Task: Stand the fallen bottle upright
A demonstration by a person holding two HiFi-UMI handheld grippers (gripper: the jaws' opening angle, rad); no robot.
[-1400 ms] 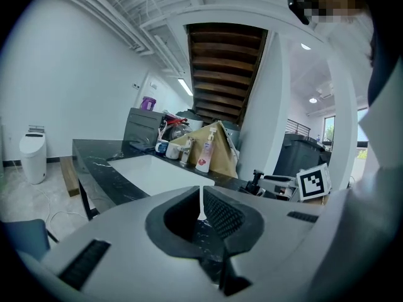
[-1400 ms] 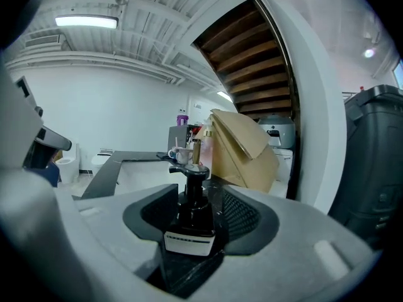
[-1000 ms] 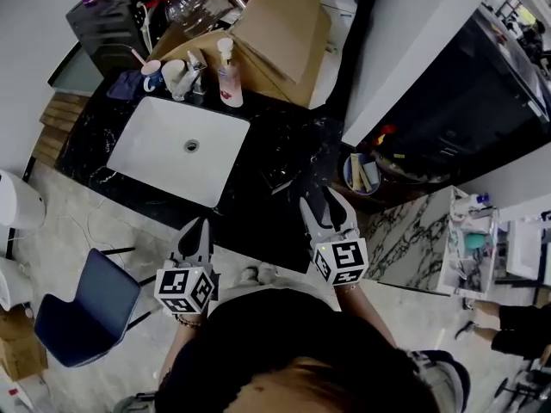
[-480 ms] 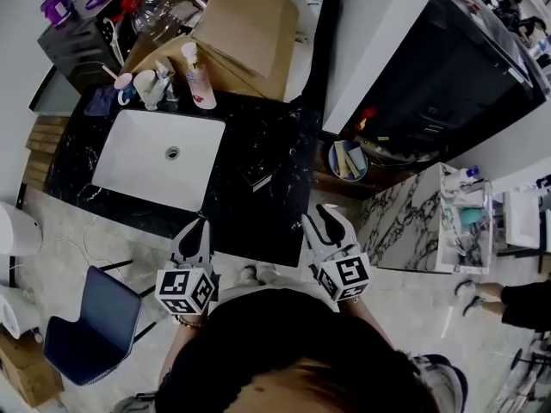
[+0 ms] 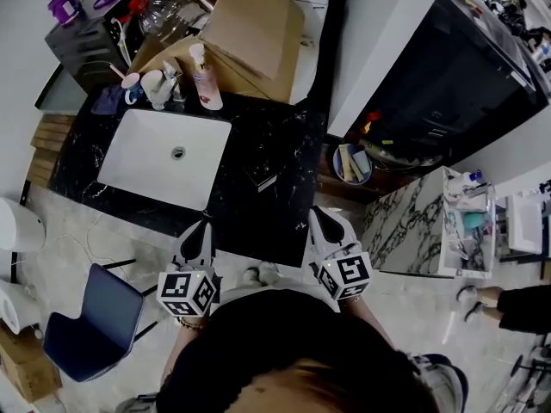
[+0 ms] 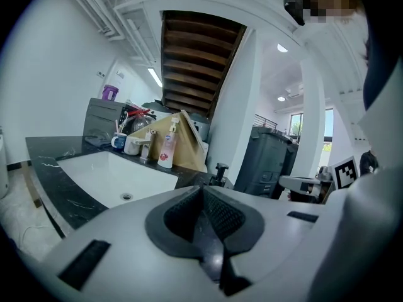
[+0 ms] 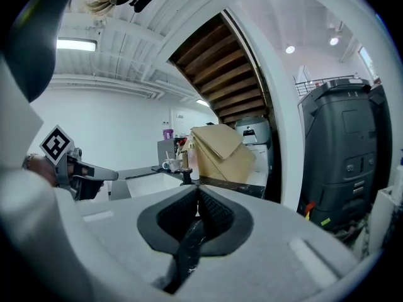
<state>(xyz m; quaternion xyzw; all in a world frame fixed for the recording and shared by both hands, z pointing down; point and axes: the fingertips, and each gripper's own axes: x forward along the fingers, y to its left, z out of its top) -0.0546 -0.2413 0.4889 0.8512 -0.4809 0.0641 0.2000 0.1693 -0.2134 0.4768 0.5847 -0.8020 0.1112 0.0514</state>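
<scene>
Countertop (image 5: 277, 224) bottle (image 5: 259, 176) barely discernible (dark).

counter (image 5: 291, 198): black marble; sink (image 5: 142, 160): white; chair (image 5: 89, 322): blue; floor (image 5: 71, 229): pale

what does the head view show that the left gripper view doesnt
Only the head view: the blue chair on the floor and the round tub of items past the counter's right end. Only the left gripper view: the underside of the wooden stairs overhead, and the left claw close up, jaws together with nothing between them. Both: the white sink, the upright pump bottle behind it and the cardboard box.
</scene>
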